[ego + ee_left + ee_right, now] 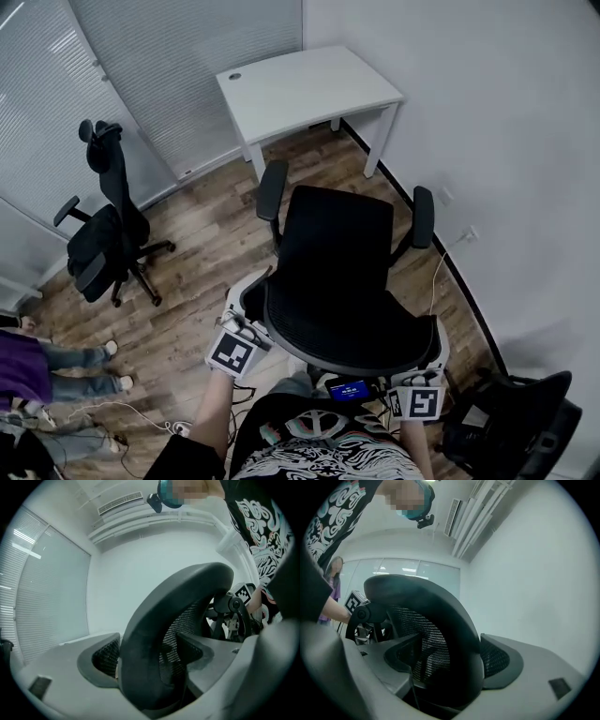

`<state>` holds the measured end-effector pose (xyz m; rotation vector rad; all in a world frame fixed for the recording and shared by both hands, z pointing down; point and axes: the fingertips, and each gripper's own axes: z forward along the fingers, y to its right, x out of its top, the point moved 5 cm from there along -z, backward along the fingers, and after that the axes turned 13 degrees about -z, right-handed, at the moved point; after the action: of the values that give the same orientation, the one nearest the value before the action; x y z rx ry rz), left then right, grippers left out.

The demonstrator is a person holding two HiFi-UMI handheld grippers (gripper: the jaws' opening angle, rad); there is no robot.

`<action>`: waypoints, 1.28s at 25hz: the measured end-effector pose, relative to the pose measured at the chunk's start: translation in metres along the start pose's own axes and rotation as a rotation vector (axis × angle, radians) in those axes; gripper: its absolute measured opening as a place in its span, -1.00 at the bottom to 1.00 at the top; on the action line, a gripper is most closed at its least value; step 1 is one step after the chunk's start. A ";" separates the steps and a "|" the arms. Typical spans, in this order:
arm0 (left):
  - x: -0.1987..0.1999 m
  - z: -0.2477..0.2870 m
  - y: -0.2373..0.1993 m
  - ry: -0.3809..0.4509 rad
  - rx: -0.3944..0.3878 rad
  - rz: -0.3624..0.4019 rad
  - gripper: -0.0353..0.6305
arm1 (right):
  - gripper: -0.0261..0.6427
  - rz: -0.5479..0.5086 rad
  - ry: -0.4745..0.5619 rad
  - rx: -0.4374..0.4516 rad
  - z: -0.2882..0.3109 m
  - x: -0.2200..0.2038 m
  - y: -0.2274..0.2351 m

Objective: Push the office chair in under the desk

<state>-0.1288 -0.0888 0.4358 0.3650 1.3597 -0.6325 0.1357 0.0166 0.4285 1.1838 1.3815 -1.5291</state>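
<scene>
Office chair (339, 234) faces desk (300, 89) at 12 o'clock, well apart; L gripper (253, 295) & R gripper (433, 361) each clamped on backrest (347, 323) top corners.

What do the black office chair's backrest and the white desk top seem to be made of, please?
The black office chair's backrest looks like woven mesh fabric, its tiny open holes showing, held in a smooth matte dark rim, probably plastic. The white rectangular desk top is flat, matte and grainless: possibly laminate board.
</scene>
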 end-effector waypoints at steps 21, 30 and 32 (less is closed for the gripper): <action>0.018 0.024 -0.047 0.036 -0.026 0.009 0.23 | 0.18 0.022 -0.005 -0.043 0.046 0.002 -0.005; 0.021 0.038 -0.061 0.027 -0.026 0.012 0.23 | 0.17 0.030 -0.019 -0.037 0.066 -0.002 0.002; 0.022 0.042 -0.063 0.031 -0.026 0.010 0.23 | 0.17 0.027 -0.019 -0.033 0.069 -0.002 0.005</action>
<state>-0.1329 -0.1675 0.4296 0.3619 1.3931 -0.6024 0.1307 -0.0526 0.4288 1.1604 1.3678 -1.4901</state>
